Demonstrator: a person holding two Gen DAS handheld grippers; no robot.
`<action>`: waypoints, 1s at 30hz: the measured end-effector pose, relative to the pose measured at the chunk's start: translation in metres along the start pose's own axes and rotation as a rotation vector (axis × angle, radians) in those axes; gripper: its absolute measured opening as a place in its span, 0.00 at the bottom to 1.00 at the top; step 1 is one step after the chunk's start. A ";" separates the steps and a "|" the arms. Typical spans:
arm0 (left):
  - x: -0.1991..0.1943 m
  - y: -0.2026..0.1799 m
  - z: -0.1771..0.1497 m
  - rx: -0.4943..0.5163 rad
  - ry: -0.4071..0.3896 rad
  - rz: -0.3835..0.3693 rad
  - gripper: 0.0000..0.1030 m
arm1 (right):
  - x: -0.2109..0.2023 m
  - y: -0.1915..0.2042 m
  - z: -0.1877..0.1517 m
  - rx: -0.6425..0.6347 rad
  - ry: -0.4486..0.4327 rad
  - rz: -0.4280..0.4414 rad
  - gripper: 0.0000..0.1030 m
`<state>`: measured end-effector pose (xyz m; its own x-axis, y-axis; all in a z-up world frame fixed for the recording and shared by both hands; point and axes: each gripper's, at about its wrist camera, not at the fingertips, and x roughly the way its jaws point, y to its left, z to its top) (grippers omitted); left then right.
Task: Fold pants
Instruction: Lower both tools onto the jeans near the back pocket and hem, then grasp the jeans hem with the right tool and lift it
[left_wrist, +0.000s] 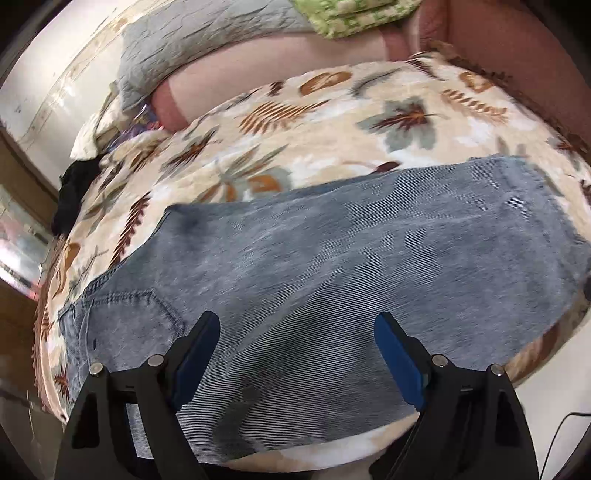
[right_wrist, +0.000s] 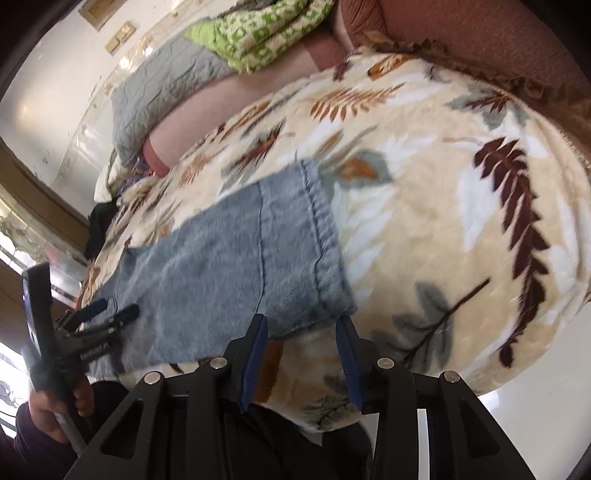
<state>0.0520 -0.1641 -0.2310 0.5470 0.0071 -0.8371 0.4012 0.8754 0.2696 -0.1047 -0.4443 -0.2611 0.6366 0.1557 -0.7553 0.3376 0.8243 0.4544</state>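
We saw the left gripper (left_wrist: 295, 325) with its blue-padded fingers (left_wrist: 195, 350) spread wide, nothing between them, hanging above the jeans (left_wrist: 332, 266) near the back pocket (left_wrist: 147, 314) end. The right gripper (right_wrist: 302, 325) had its fingers (right_wrist: 255, 354) partly apart, gap empty, tips just by the near corner of the hemmed leg cuff (right_wrist: 317, 236); we could not tell if they touched the cloth. The jeans lay flat, folded lengthwise, across the leaf-print blanket (left_wrist: 314, 122) on the bed, waist toward the left gripper and cuff toward the right one. No containers showed in either view. In the right wrist view the left gripper (right_wrist: 107, 317) appeared at the left edge over the denim, held by a hand (right_wrist: 55, 406) in a dark sleeve. Beyond the jeans: a grey quilted pillow (left_wrist: 192, 40), a green patterned cloth (left_wrist: 354, 14) folded beside it, a pink sheet (left_wrist: 266, 62) under both, a reddish-brown headboard (left_wrist: 517, 40) at the far right. A dark garment (left_wrist: 74, 192) sat at the blanket's far left edge, well apart from the jeans. Nothing lay on the denim or blocked either gripper's path to it.
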 end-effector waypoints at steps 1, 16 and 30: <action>0.005 0.004 -0.001 -0.010 0.014 0.009 0.84 | 0.004 0.000 -0.002 0.003 0.010 0.005 0.41; 0.020 0.009 0.002 -0.037 0.024 0.016 0.84 | 0.028 -0.003 0.018 0.079 -0.043 0.127 0.41; 0.052 0.039 -0.013 -0.237 0.095 -0.113 1.00 | 0.004 -0.034 0.013 0.188 -0.075 0.154 0.59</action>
<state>0.0868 -0.1230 -0.2696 0.4328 -0.0612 -0.8994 0.2665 0.9618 0.0628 -0.1045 -0.4792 -0.2736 0.7376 0.2253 -0.6365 0.3510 0.6774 0.6465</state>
